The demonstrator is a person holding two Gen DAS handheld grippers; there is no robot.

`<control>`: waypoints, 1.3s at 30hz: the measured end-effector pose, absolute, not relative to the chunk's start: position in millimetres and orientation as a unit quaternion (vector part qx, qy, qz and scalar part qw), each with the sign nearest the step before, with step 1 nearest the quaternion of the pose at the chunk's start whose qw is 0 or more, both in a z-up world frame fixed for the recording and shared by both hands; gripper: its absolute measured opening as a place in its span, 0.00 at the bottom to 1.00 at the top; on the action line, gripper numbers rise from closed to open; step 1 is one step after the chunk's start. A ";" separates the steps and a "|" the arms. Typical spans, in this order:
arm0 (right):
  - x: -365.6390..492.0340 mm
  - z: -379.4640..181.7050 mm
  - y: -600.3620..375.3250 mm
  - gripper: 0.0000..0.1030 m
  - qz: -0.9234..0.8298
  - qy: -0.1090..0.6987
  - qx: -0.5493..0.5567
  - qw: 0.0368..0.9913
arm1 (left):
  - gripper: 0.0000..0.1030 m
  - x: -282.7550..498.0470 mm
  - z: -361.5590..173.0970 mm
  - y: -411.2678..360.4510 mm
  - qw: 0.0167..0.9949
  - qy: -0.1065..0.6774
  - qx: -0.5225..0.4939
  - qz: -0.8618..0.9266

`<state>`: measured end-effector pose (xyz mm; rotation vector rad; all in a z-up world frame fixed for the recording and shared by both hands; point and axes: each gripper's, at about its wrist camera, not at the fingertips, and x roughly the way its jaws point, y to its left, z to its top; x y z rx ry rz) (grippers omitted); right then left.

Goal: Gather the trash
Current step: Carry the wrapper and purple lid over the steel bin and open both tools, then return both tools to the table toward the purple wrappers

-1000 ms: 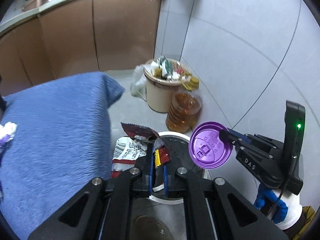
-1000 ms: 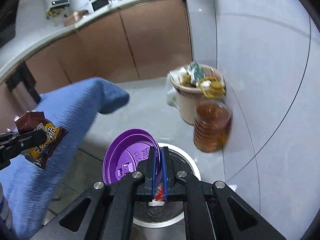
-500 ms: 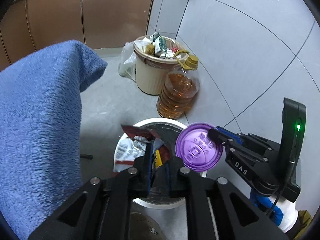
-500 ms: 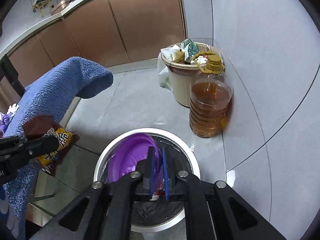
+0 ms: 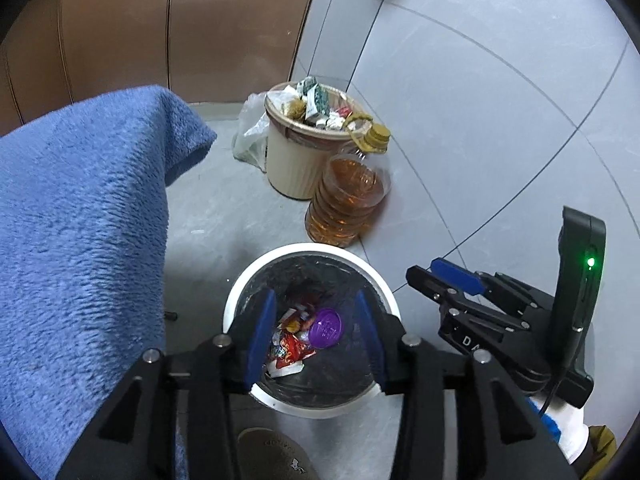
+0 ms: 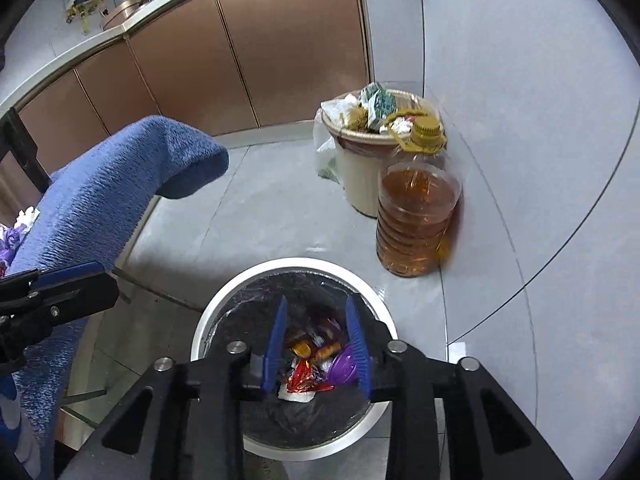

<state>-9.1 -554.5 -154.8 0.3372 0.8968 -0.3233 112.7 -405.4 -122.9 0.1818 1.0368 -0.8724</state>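
Observation:
A white-rimmed trash bin [image 5: 244,280] with a black liner stands on the floor below both grippers; it also shows in the right wrist view [image 6: 224,292]. Inside lie a purple cup lid [image 5: 327,328] and red snack wrappers [image 5: 289,350]; the right wrist view shows the lid [image 6: 342,366] and the wrappers [image 6: 304,374] too. My left gripper [image 5: 315,334] is open and empty above the bin. My right gripper [image 6: 316,338] is open and empty above it; it also shows from the side in the left wrist view [image 5: 440,280].
A blue fuzzy cloth [image 5: 80,220] covers a surface on the left. A beige bin full of rubbish [image 5: 294,160] and a bottle of amber oil [image 5: 348,204] stand by the grey tiled wall. Brown cabinets [image 6: 248,52] run along the back.
Both grippers opened over the bin. The purple lid dropped from the right gripper and the snack wrapper from the left; both now lie in the bin.

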 end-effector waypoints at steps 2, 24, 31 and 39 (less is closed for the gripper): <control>-14.4 -141.7 -552.3 0.33 -0.156 0.419 0.157 0.881 | 0.39 107.7 -111.3 -397.7 0.781 0.468 0.081 -0.406; -72.9 32.0 -468.2 1.00 -0.129 0.241 0.105 0.956 | 0.39 35.2 11.5 -274.0 0.872 0.305 0.089 -0.373; -77.6 63.6 -436.7 1.00 -0.088 0.203 0.100 0.970 | 0.39 31.3 29.0 -214.8 0.886 0.297 0.063 -0.351; -65.6 82.2 -395.2 1.00 -0.053 0.174 0.075 0.981 | 0.39 35.1 27.6 -142.6 0.907 0.290 0.039 -0.301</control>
